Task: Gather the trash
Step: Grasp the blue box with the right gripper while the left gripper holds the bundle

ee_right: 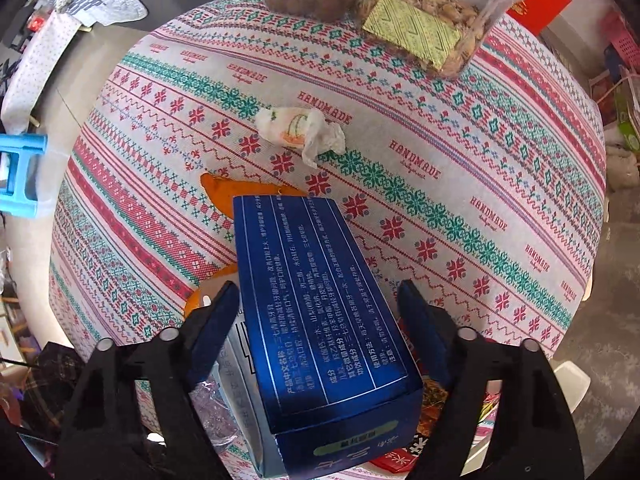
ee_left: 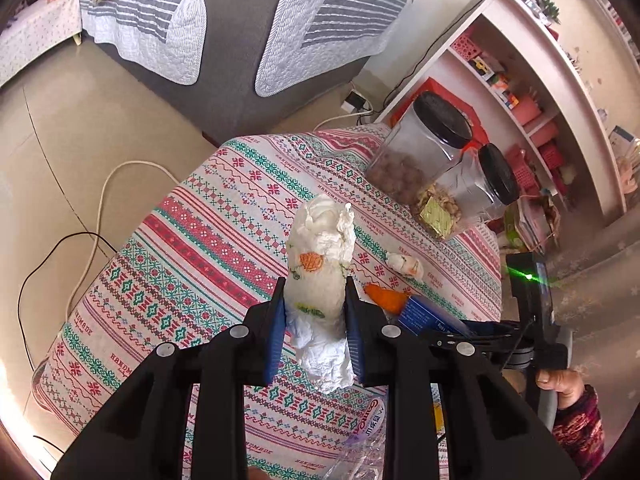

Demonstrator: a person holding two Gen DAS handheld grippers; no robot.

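Patterned desk (ee_right: 440, 128): left tongs (ee_left: 314, 300) pinch crumpled tissue (ee_left: 320, 280); loose paper may slip. Right tongs (ee_right: 320, 300) spread around blue box (ee_right: 320, 320), perhaps untouching; could nudge it.

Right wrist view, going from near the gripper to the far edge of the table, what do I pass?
Blue box → orange peel → crumpled tissue → nut jar.

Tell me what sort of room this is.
Probably a living room at home: a sofa with quilted covers, a table under a patterned cloth with snack jars, and shelves of household clutter.
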